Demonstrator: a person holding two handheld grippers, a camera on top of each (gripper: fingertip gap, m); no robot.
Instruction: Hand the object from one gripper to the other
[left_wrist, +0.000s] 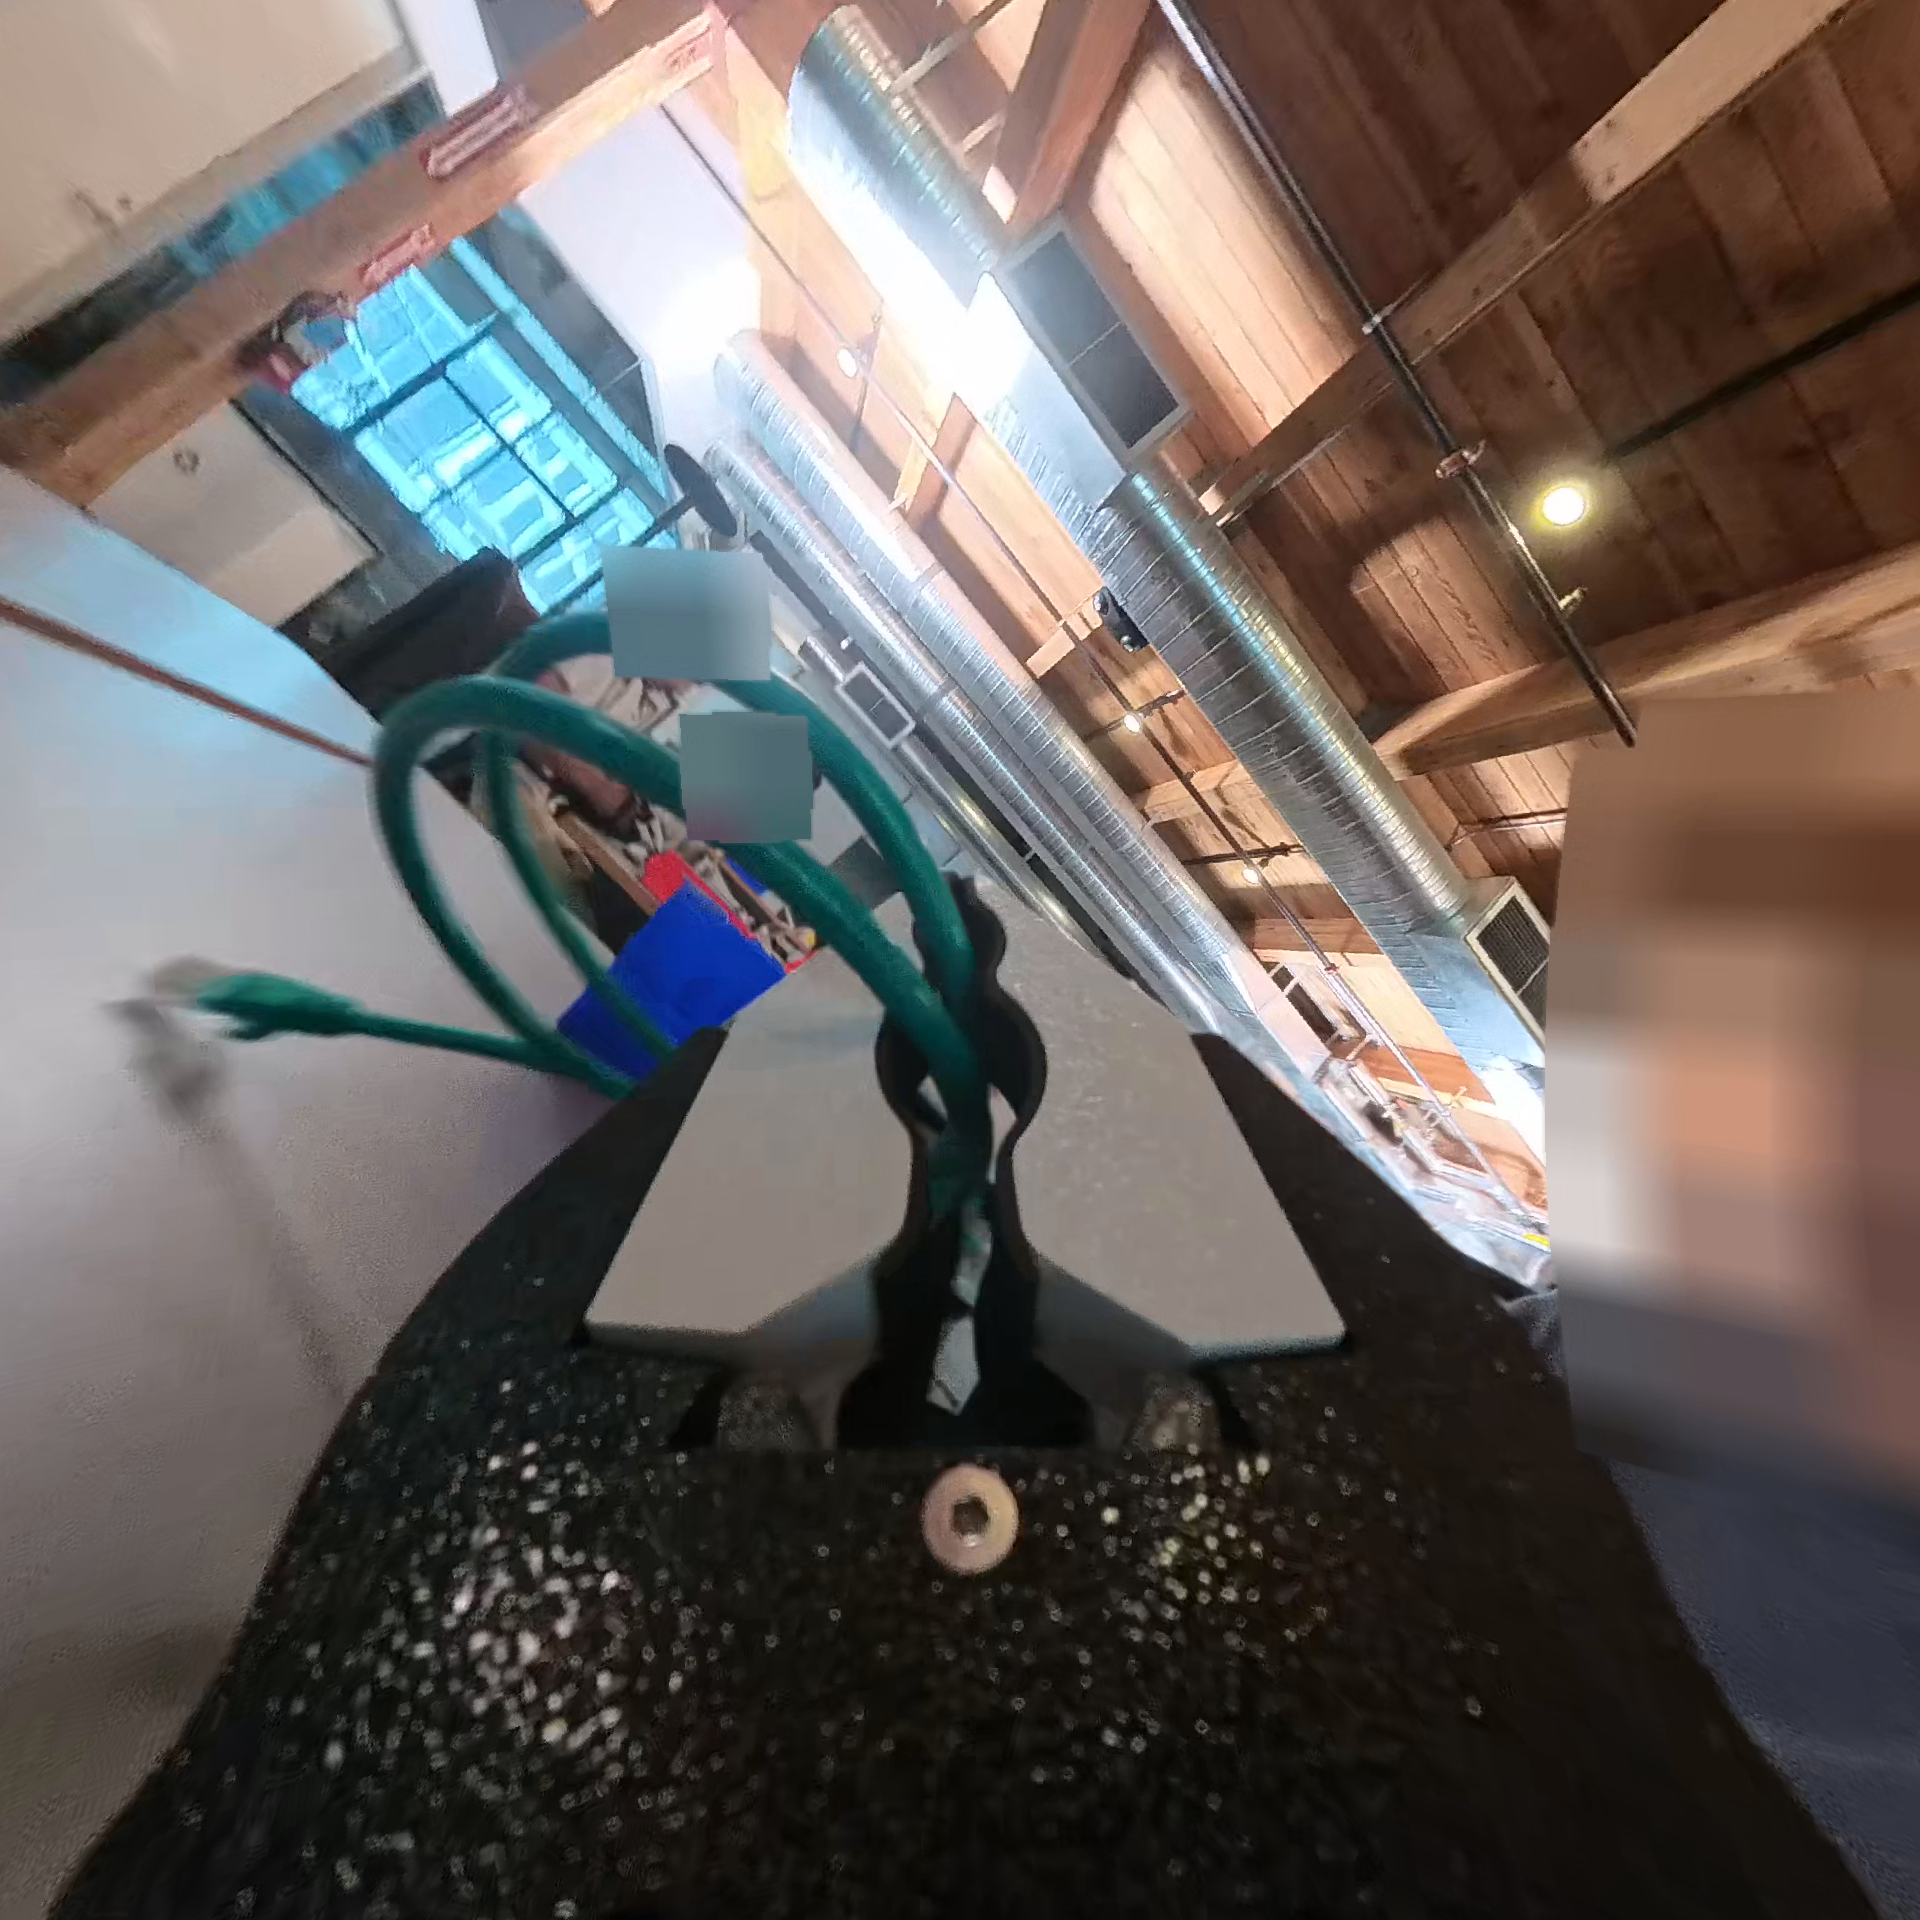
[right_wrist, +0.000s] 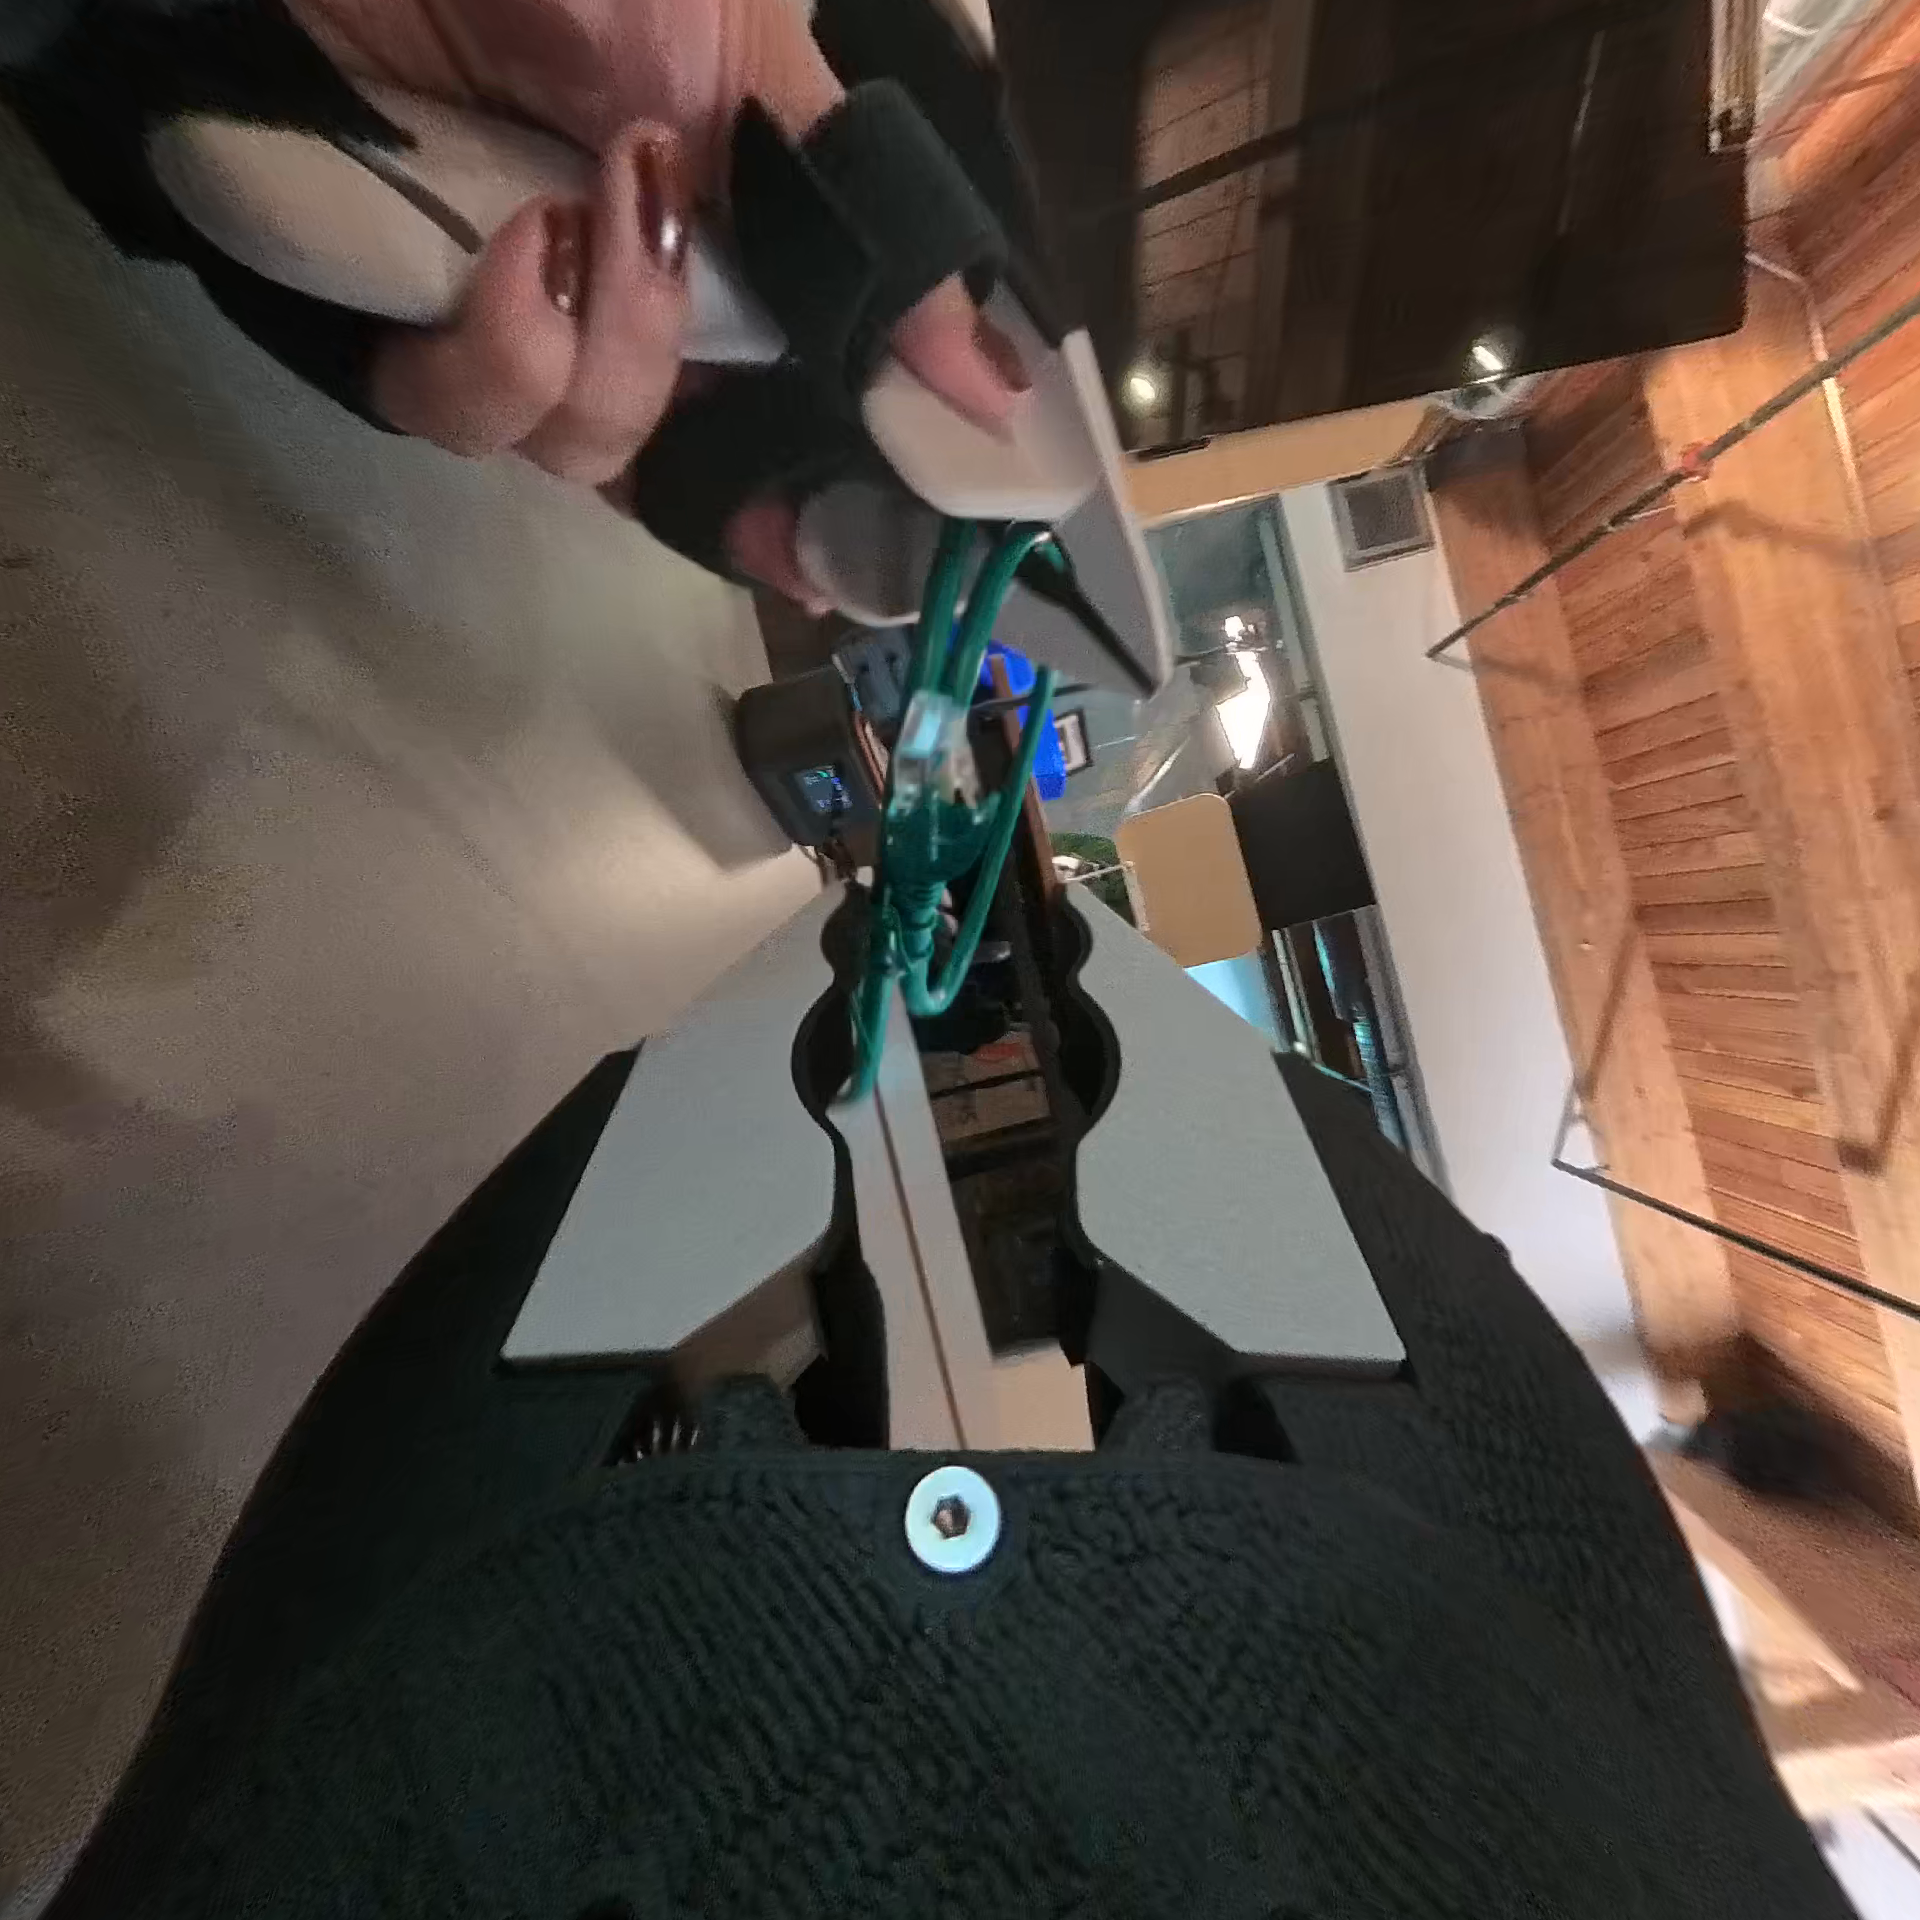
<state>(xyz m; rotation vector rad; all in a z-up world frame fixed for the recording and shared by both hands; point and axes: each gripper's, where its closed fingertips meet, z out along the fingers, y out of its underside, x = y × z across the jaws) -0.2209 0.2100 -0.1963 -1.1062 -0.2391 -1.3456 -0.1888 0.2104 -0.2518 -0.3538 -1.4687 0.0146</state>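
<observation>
A green network cable (left_wrist: 894, 966) is clamped between the black fingers of my left gripper (left_wrist: 961, 935), which is shut on it. The cable loops up and to the left, and one plug end (left_wrist: 281, 1008) sticks out at the left. In the right wrist view the cable (right_wrist: 920, 831) hangs from the left gripper (right_wrist: 977, 447), which a hand (right_wrist: 582, 312) holds at the top. Its clear plug (right_wrist: 930, 743) is just beyond my right gripper (right_wrist: 956, 935). The right gripper is open, and cable strands lie between its fingertips, close to the left finger (right_wrist: 727, 1143).
Both views are tilted towards a wooden ceiling with beams and silver ducts (left_wrist: 1226, 582). A blue bin (left_wrist: 686, 966) stands behind the cable. A black device with a small screen (right_wrist: 810, 769) sits past the right gripper. A person is at the right edge of the left wrist view. About 7 centimetres separates my left fingertips from my right.
</observation>
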